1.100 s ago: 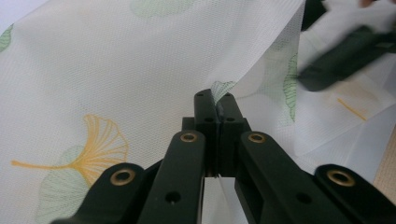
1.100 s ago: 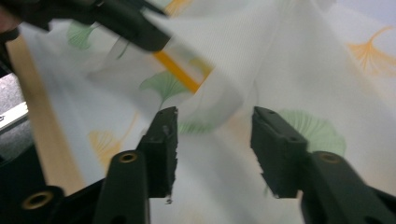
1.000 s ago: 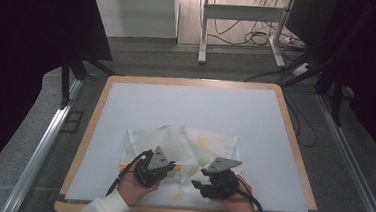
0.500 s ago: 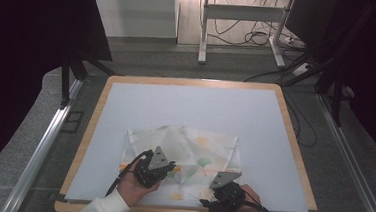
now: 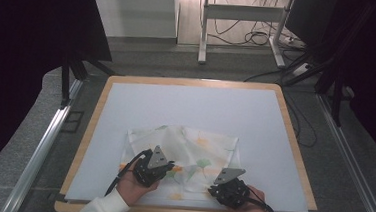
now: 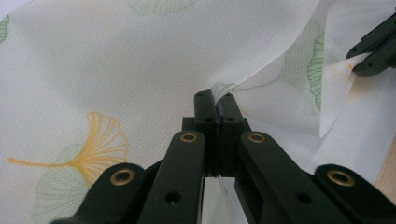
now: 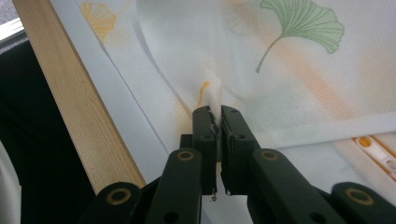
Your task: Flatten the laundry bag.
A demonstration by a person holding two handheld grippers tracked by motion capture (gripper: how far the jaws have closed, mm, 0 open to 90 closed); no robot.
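The left gripper (image 5: 164, 165) pinches a fold of the leaf-print cloth (image 5: 193, 146), which lies on the near part of the bench (image 5: 186, 103). The right gripper (image 5: 219, 186) has just squeezed shut on the cloth's near edge.

Bright table, dark surroundings; soft, even light from above

The white table (image 5: 185, 111) is evenly lit with only faint shadows; both flanks of the high view fall to near black; the gripper views are bright, the cloth (image 6: 140, 60) weave crisp at mid-distance, the near black links slightly soft; no glare; mild grain overall.
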